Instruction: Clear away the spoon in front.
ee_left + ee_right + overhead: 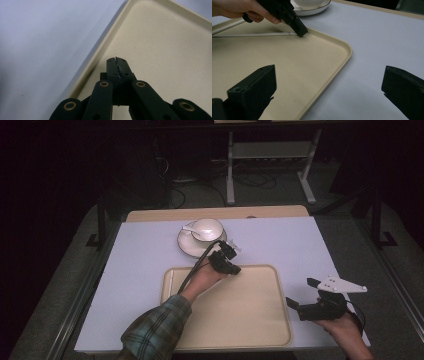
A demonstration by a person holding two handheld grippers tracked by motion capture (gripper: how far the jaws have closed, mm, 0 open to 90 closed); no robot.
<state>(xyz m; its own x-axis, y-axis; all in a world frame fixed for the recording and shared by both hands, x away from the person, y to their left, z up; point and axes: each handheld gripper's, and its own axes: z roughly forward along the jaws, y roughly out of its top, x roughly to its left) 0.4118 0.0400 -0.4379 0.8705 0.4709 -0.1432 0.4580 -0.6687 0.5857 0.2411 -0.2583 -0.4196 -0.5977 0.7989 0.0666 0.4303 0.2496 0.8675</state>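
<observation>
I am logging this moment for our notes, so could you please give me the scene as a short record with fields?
Surface: pale table cover
Tray: beige tray, nothing resting on its bare middle
Crockery: white cup on a saucer, a spoon beside the cup, beyond the tray
Left gripper: shut, tips low over the tray's far rim
Right gripper: open, nothing between its jaws, by the tray's right edge

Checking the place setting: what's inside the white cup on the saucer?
A white spoon leans in the cup, its handle over the rim. The cup's bottom is too small to make out.
</observation>
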